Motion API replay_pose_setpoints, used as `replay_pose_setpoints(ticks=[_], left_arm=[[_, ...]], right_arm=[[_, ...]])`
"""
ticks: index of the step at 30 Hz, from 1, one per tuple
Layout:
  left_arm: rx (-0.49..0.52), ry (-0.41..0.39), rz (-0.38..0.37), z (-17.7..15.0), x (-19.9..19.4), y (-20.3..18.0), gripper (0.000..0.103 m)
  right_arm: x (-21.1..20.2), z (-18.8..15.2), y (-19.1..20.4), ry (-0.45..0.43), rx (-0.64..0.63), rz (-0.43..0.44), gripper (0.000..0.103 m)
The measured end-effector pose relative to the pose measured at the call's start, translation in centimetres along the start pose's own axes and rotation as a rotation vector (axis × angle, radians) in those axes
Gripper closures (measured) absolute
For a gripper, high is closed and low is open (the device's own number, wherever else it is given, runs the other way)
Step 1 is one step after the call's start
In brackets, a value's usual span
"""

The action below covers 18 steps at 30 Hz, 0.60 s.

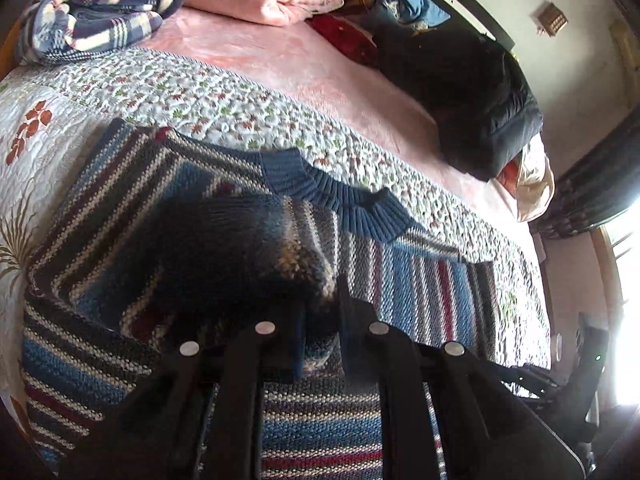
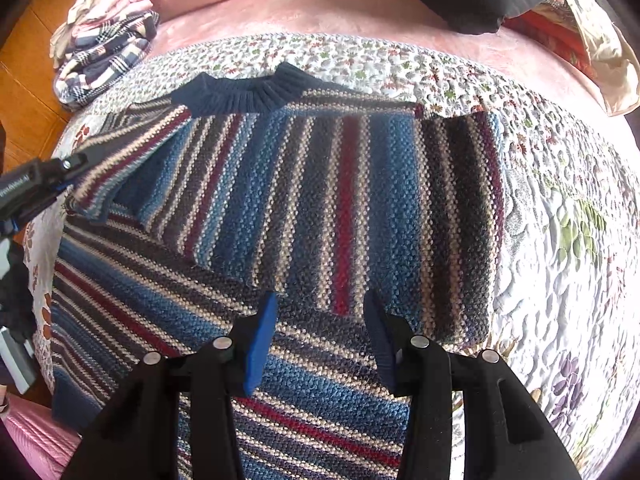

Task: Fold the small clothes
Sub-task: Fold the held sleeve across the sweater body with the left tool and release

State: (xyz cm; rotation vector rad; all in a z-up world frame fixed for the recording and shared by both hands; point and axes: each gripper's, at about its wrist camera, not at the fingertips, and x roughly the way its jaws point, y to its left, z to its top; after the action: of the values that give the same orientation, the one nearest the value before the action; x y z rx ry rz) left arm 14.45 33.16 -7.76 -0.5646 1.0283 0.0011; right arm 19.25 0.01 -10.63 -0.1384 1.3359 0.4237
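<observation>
The left hand-held gripper [image 1: 320, 320] pinches a sweater [image 2: 320, 200] fold; the right hand-held gripper [image 2: 320, 340] hovers spread apart, empty.

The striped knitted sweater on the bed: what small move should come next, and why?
Probably the left gripper should carry its pinched fold of the blue, red and cream striped knitted sweater inward over the body and lay it flat: the fold is lifted, and the right gripper hangs open.

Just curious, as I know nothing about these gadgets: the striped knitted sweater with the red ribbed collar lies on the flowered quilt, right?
Not quite: the ribbed collar is dark blue, not red, as the right wrist view shows. The rest holds: the striped knitted sweater lies on the flowered quilt.
</observation>
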Motion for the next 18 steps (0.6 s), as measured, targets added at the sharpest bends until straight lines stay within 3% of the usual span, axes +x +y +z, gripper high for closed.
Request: replay_pose_setpoints(ticks=[8,13,16,18], left_arm=[[0.054,0.151,-0.012,-2.1,3.4,-0.1,0.085],[0.09,0.279,0.013,-2.2,0.9,-1.1,0.08],[0.053,0.25,-0.018,-0.6,-2.5,-0.3,0.075],[0.046,0.218,0.007,0.9,-4.2,1.0,0.07]], right_arm=[[1.2,-0.2,0.4,0.023,-0.014,-0.015,0.058],[1.0,-0.2,0.2,0.023,-0.004,-0.01,0.058],[0.6,-0.2,0.2,0.023,0.019,0.027,0.058],[0.1,0.0,0.8,0.013,0.021,0.042,0.058]])
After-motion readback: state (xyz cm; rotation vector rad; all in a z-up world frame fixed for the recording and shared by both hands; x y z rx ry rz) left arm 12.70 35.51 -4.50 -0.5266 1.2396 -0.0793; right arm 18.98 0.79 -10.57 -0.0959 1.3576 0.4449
